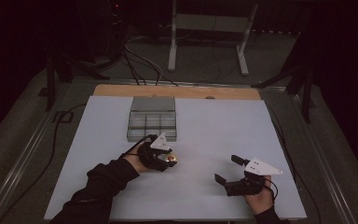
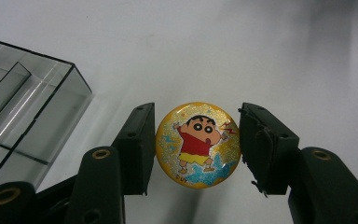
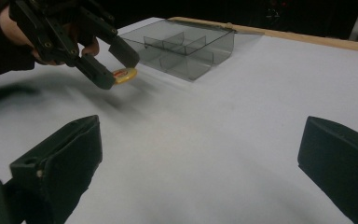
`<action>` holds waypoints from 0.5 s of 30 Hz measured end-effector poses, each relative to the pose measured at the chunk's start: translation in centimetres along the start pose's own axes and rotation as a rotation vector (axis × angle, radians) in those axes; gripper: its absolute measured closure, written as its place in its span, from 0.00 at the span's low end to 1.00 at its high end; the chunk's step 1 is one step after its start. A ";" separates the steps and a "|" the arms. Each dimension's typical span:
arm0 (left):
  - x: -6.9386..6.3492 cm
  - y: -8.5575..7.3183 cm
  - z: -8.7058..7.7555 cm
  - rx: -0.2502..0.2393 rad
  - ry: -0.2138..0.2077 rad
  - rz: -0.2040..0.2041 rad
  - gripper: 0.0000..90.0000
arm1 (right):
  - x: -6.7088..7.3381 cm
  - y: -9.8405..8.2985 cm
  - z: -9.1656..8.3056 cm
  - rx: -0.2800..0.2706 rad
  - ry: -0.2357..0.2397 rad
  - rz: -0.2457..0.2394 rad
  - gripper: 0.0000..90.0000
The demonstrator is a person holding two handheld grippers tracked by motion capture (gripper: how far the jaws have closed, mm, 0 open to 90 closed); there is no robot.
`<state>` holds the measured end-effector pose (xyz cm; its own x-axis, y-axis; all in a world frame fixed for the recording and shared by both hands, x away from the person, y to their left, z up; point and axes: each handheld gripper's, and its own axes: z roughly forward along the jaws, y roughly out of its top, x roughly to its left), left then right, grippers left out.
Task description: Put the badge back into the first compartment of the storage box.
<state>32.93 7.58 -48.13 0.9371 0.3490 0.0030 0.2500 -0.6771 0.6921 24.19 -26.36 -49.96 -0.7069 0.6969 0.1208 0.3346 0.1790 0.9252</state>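
White tabletop: left gripper clamps a round badge flat, picture upward; right gripper gapes empty.

Round yellow glittery badge with cartoon boy in red shirt and yellow shorts, face up, centre of the left gripper view and left-centre of the high view, just below the clear grey compartment box with open lid, upper centre.
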 end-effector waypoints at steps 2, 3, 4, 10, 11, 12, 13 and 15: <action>0.1 0.0 -0.1 -0.001 0.003 -0.002 0.54 | 0.0 0.0 0.0 0.004 0.000 0.001 0.00; 0.1 0.0 -0.1 -0.001 0.003 -0.002 0.54 | 0.0 0.0 0.0 0.004 0.000 0.001 0.00; 0.1 0.1 -0.2 0.002 0.003 0.005 0.54 | 0.0 0.0 0.0 0.004 0.000 0.002 0.00; 0.3 0.2 -0.5 -0.005 0.004 -0.002 0.54 | 0.0 0.0 0.0 0.002 0.001 0.004 0.00; 0.4 0.2 -0.6 -0.005 0.004 -0.001 0.54 | 0.0 0.0 0.0 0.001 0.001 0.002 0.00; 0.4 0.2 -0.6 -0.012 0.007 -0.008 0.54 | 0.0 0.0 0.0 0.003 0.001 0.001 0.00; 0.5 0.1 -0.7 -0.007 0.008 -0.008 0.54 | 0.0 0.0 0.0 0.004 0.000 0.002 0.00; 0.6 0.0 -0.8 -0.011 0.009 -0.017 0.54 | 0.0 0.0 0.0 0.002 0.002 0.004 0.00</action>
<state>33.31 8.30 -47.50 0.9304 0.3665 -0.0021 0.2632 -0.6640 0.6998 24.22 -26.34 -49.98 -0.7065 0.6966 0.1252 0.3390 0.1778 0.9238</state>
